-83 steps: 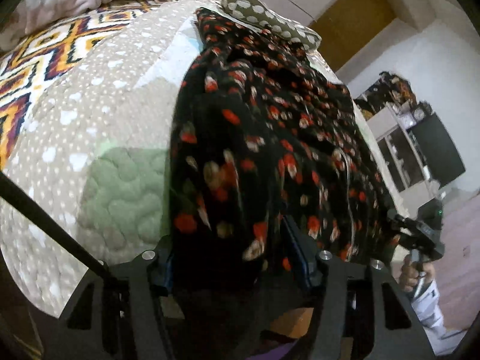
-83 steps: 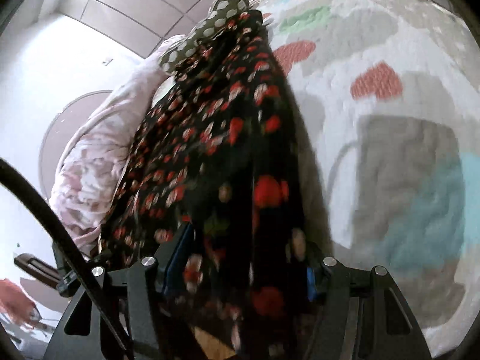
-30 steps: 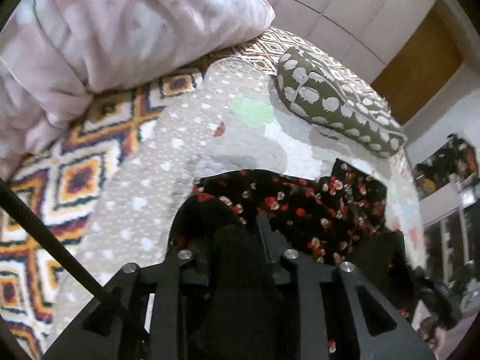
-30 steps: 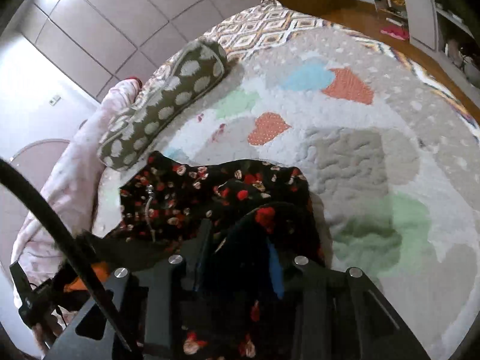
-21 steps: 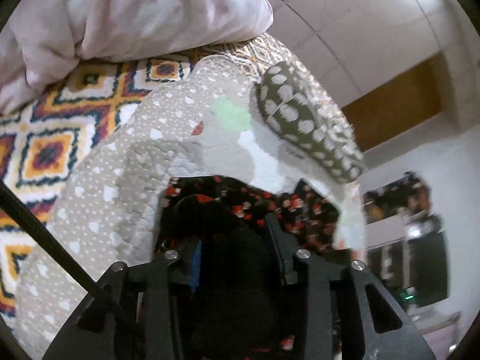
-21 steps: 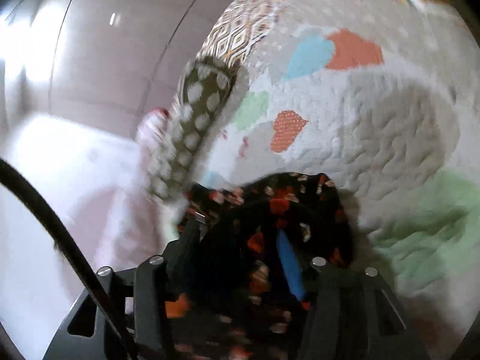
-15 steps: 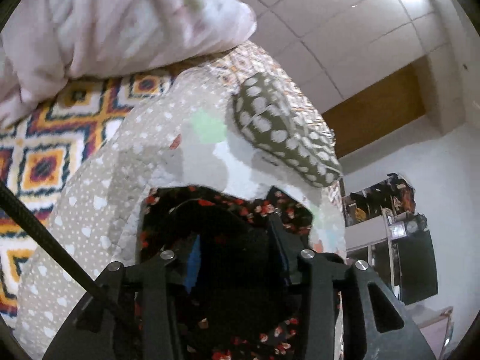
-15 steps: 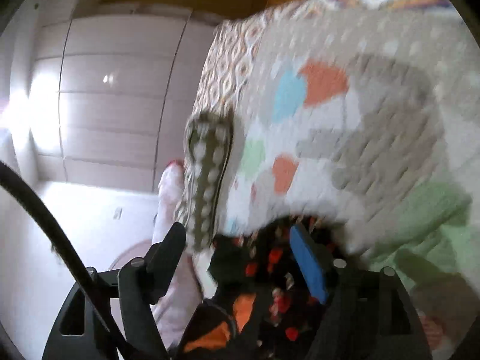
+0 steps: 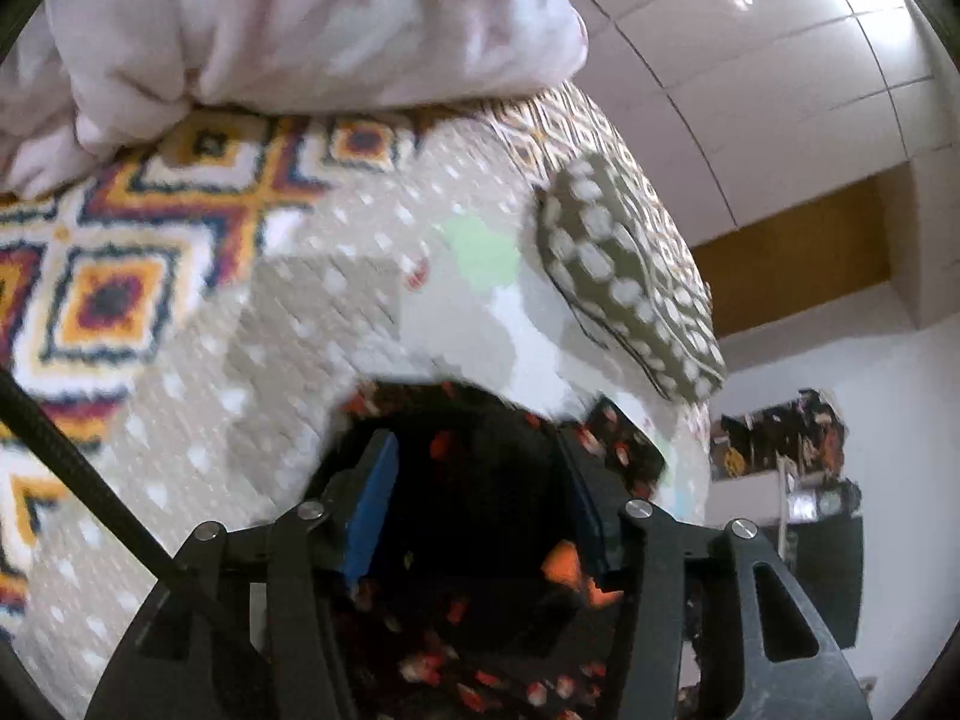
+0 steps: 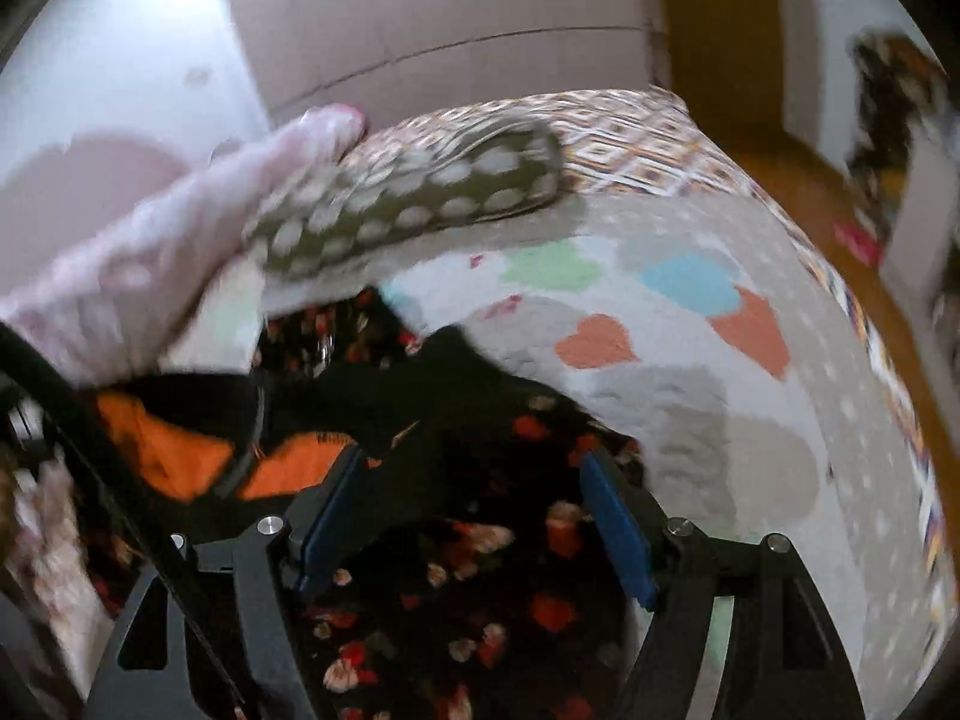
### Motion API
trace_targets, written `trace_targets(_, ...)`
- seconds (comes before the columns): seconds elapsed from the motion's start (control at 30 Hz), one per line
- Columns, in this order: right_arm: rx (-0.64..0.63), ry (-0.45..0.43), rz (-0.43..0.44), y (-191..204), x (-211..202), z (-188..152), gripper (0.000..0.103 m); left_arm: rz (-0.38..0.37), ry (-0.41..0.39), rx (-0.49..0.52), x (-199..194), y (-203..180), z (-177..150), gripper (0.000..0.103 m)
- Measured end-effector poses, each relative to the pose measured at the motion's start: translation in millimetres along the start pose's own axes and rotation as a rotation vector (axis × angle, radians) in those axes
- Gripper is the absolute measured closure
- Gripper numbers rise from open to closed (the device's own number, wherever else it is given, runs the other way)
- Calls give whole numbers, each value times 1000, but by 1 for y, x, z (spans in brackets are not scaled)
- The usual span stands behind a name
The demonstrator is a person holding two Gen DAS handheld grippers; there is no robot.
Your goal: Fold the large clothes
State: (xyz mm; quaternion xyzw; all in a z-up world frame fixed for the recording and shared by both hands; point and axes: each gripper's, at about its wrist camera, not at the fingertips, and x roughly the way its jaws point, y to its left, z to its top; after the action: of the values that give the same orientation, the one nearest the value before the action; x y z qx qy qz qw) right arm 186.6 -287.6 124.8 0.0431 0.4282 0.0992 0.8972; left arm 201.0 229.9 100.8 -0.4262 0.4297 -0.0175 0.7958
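Note:
The black garment with red and cream flowers [image 9: 480, 516] lies folded over on the bed quilt [image 9: 288, 360]. My left gripper [image 9: 480, 450] is open, its blue-padded jaws spread wide over the garment's folded edge. In the right wrist view the same floral garment [image 10: 492, 570] lies under my right gripper [image 10: 474, 462], which is also open, jaws wide apart. The other gripper with its orange part [image 10: 180, 456] shows at the left of that view.
A spotted olive pillow [image 9: 624, 276] lies beyond the garment, also in the right wrist view [image 10: 408, 192]. A pink duvet [image 9: 288, 24] is heaped at the head of the bed. The quilt has heart patches [image 10: 600, 342]. Shelves [image 9: 798, 480] stand off the bed.
Both grippers carried the garment's end over onto its far part, then opened and let go. The right gripper has swung and lifted; both views are blurred by motion.

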Motion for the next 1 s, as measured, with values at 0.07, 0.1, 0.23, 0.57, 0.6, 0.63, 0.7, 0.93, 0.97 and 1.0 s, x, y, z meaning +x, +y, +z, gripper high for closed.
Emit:
trace_targets(0.07,-86,35,-71,11,27,-3,27,-5,-10,-28,2,14,8,47)
trace_targets(0.1,-120,54,-106,16,38,-4,48,11,-16,-50,2,24,12,47)
trace_targets(0.23,-125,114,-159,11,54,-7,96,68,-50,22,-4,30,18,47)
trace_targets(0.57,127,65,-340,-52,58,24,97,131,-26,425,9,-24,-40,42)
trace_targets(0.6,142,79,-350,-56,63,23,97,139,-2,479,19,-32,-51,42)
trace_targets(0.63,147,87,-357,-57,65,22,96,157,14,515,26,-36,-58,42)
trace_targets(0.7,146,98,-378,-57,68,19,95,264,53,607,51,-45,-72,42)
trace_targets(0.93,179,121,-400,-76,65,10,53,482,44,608,87,-36,-79,42)
trace_targets(0.97,215,91,-353,-81,55,10,53,465,39,587,82,-35,-78,42)
trace_targets(1.0,243,64,-311,-84,46,10,52,426,34,555,70,-35,-77,42)
